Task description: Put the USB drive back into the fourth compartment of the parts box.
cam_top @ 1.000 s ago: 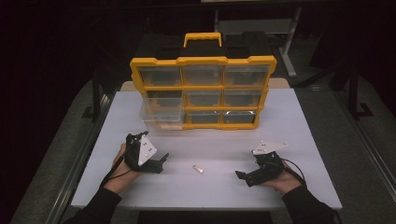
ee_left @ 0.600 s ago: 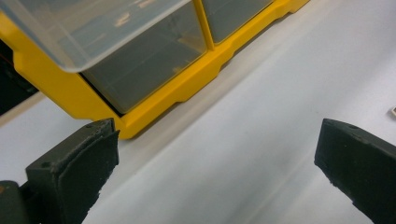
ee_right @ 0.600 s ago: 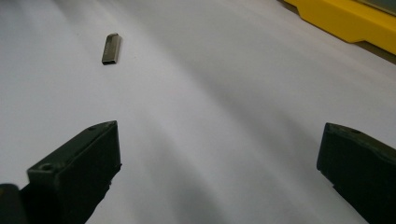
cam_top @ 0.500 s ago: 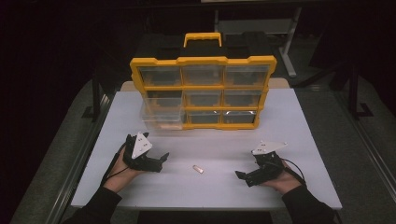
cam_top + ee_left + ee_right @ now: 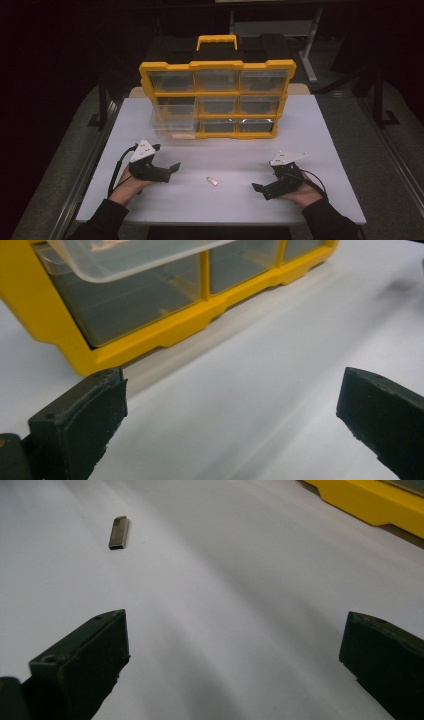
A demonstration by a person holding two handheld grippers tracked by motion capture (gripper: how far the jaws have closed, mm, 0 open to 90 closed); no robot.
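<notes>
A yellow organizer box (image 5: 217, 97) with clear drawers stands at the back of the white table (image 5: 325, 145). Its lower left clear drawer (image 5: 173, 122) is pulled out; the same drawer (image 5: 130, 255) fills the top of the left gripper view. A small metal USB stick (image 5: 212, 181) lies flat on the table between my hands, also seen as the stick (image 5: 118, 532) in the right gripper view. My left gripper (image 5: 174, 169) is open and empty, left of the stick. My right gripper (image 5: 259, 189) is open and empty, to the stick's right.
The organizer (image 5: 150, 340) has a yellow carry handle (image 5: 217, 41) on top. Dark floor and metal frames surround the table. The table's near edge (image 5: 220, 217) lies just below my forearms.
My left gripper has shifted slightly right and turned towards the organizer. The right gripper and the stick stay where they were.
</notes>
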